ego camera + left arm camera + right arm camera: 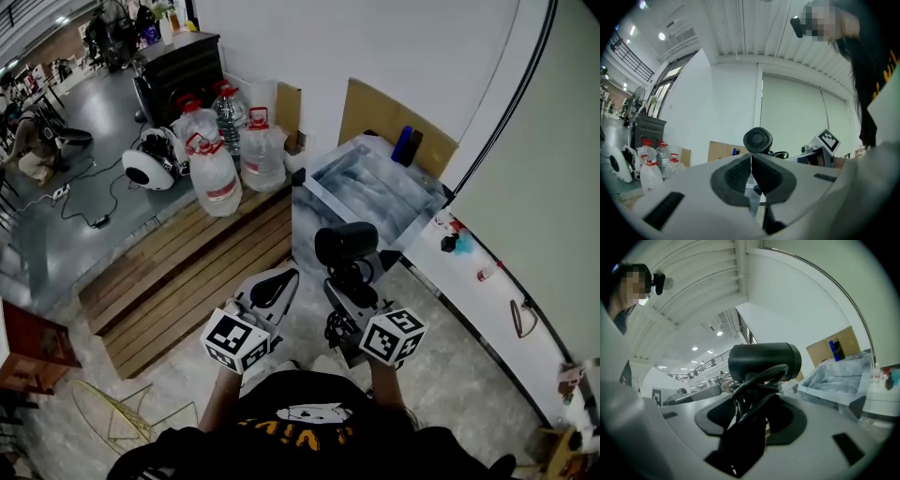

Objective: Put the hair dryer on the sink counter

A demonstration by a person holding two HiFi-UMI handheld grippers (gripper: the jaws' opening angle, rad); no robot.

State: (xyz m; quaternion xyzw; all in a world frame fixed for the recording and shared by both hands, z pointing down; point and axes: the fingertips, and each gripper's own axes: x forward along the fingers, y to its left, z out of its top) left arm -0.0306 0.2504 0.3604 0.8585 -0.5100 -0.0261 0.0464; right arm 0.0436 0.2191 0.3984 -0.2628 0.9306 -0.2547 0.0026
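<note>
The hair dryer [764,361] stood upright in the right gripper [752,404]. Its black barrel sat just above the fingers, and they were clenched on its handle, which had the cord [757,380] wound round it. Judging by its hard plastic shell, it would be stiff and fairly light but top-heavy, so it could tip about the grip. The smooth casing could slide. The looped cord looked springy and could slip loose or snag. The handle, cord bundle included, seemed the sound place to hold. It should go down gently, barrel laid on its side.

The left gripper [751,161] hung just beside the right one, its fingers pressed together on nothing, with the dryer's round rear grille showing beyond their tips.

The sink worktop [307,230] lay ahead of the right fingers and lower, near but not yet under the dryer. A blue bottle [403,143] stood at its far edge. Out past the left fingers, water jugs [217,173] stood on a wooden platform [187,272].
</note>
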